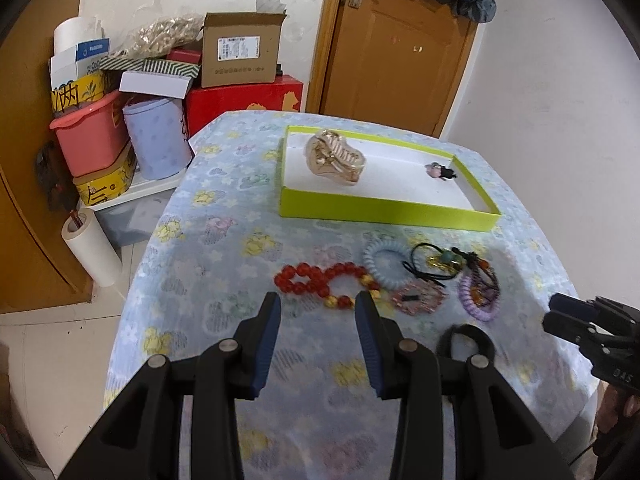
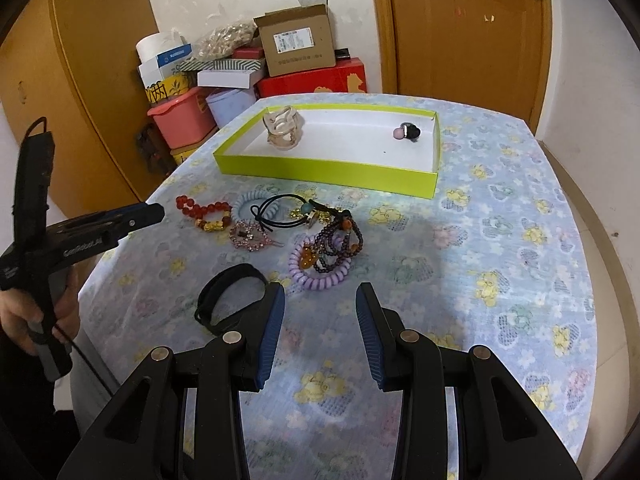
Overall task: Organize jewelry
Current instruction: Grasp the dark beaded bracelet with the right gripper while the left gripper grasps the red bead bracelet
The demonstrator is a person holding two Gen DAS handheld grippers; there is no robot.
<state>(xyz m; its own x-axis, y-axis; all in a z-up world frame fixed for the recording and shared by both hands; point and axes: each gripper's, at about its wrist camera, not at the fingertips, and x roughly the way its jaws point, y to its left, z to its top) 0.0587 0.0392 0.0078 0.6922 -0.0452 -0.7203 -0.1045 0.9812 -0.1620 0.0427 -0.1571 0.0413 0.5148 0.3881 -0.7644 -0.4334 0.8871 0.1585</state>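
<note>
Left gripper [image 1: 318, 300] and right gripper [image 2: 320, 292] both hover with jaws apart, grasping nothing. Nearest lies the black fabric hair band [image 2: 230, 292], then the red bead bracelet [image 1: 320, 284] just past the left fingertips; best to straddle one strand and pinch low. Farthest sits the lime-green cardboard tray [image 1: 384, 210], already holding a beige claw clip [image 1: 336, 158].

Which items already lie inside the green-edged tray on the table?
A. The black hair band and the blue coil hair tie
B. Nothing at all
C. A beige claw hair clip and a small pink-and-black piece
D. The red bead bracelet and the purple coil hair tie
C: the right wrist view shows the beige claw clip and the small pink-and-black piece on the white floor of the tray; the other jewelry lies on the tablecloth.
</note>
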